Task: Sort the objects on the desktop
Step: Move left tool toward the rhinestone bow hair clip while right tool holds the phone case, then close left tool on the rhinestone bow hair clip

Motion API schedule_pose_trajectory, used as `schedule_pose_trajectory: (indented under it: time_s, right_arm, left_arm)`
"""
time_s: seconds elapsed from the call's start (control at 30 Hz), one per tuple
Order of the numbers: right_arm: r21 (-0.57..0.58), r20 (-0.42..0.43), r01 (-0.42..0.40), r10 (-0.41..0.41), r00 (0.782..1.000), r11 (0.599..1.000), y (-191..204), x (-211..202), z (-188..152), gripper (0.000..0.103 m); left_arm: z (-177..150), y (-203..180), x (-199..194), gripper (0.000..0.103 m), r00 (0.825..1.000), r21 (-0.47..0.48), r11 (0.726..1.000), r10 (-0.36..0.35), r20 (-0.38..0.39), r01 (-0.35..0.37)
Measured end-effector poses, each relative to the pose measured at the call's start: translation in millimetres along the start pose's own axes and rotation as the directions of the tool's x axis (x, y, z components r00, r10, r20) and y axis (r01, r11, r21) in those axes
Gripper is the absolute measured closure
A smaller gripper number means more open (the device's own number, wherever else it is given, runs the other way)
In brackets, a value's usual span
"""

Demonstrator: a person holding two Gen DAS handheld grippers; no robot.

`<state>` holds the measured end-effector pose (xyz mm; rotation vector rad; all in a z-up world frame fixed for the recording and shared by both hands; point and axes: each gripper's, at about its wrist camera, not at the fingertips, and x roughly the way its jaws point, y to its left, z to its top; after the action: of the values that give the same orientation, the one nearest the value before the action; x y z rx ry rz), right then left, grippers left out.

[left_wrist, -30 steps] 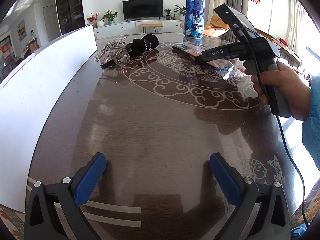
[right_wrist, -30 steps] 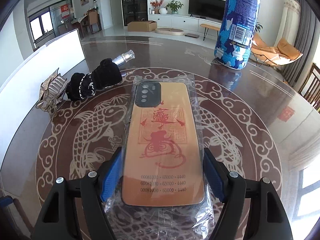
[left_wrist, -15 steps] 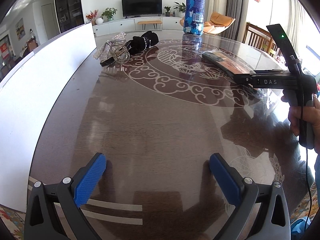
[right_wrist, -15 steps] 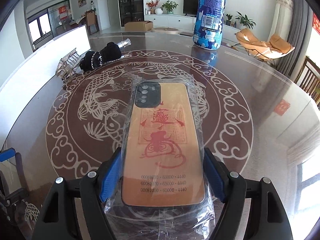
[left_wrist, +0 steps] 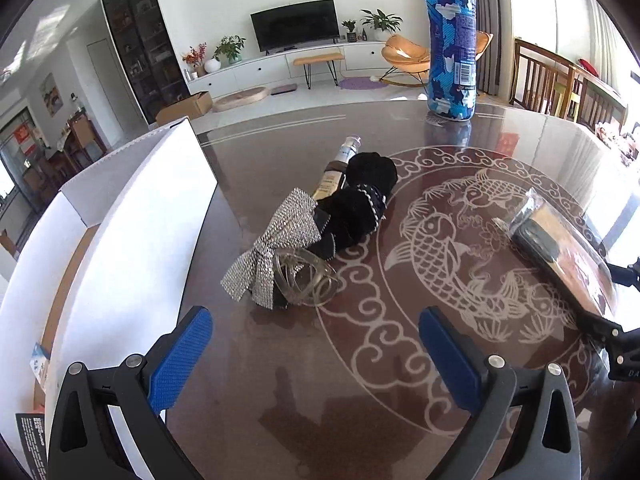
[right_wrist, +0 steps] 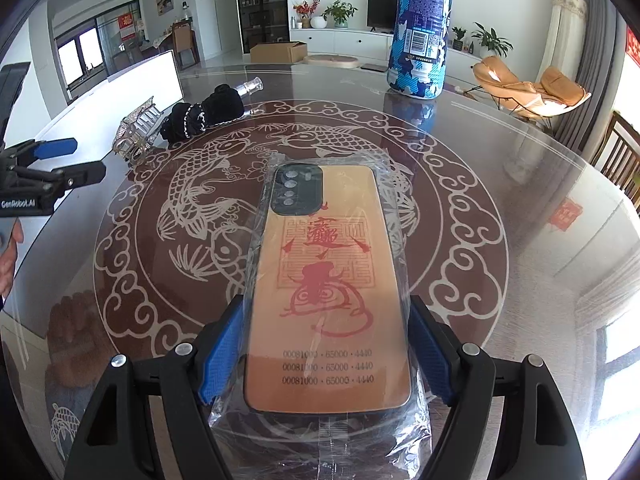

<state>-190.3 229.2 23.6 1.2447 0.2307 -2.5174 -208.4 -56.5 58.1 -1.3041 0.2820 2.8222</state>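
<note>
L gripper (left_wrist: 316, 354) now nearer bow clip (left_wrist: 276, 248)

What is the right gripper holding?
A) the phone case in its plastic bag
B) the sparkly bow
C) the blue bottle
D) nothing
A: the right gripper has its blue fingers shut on both sides of the phone case, while the blue bottle and sparkly bow sit far off on the table.
</note>
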Motion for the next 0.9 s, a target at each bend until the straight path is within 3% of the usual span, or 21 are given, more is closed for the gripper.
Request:
schedule_pose_trajectory:
  time_s: [0.13,0.37,0.43,0.47,0.57,0.7,0.77,0.9]
  right_arm:
    - [0.001,0.0,-0.003,0.003,1.0,1.0,-0.2,0.0,-0.1,0.024]
    - [0.006,0.003,-0.013,0.013,1.0,1.0,-0.7,-0.1,0.2,0.024]
    - [0.008,0.003,-0.016,0.016,1.0,1.0,-1.1,0.0,0.4,0.024]
    - [0.009,0.003,-0.017,0.017,1.0,1.0,-1.3,-0.3,0.4,0.024]
    - [0.011,0.004,-0.02,0.02,1.0,1.0,-1.3,-0.8,-0.1,0.024]
    - [0.016,0.006,-0.026,0.026,1.0,1.0,-1.6,-1.8,-0.5,0.024]
    - [0.021,0.008,-0.033,0.032,0.999,0.999,-3.0,-1.9,-0.4,0.024]
    - [0.025,0.01,-0.036,0.036,0.999,0.999,-3.4,-2.3,-0.7,0.024]
  left_arm:
    - [26.0,13.5,30.2,0.0,0.999,-0.022,1.0,-0.015,-0.047,0.014]
    - [30.5,10.7,71.7,0.0,0.992,-0.028,0.998,-0.059,-0.112,0.056]
    - [30.2,15.7,73.4,0.014,0.988,-0.066,0.992,-0.114,-0.099,0.108]
    - [29.4,20.1,73.6,0.039,0.988,-0.096,0.989,-0.119,-0.101,0.109]
    - [27.6,32.0,65.6,0.046,0.981,-0.195,0.969,-0.174,-0.088,0.154]
    - [9.3,22.8,40.4,0.05,0.976,-0.205,0.964,-0.191,-0.106,0.167]
    - [-8.9,11.6,23.7,0.05,0.974,-0.195,0.969,-0.179,-0.139,0.15]
    - [-50.5,-5.4,-18.1,0.05,0.962,-0.215,0.959,-0.222,-0.16,0.186]
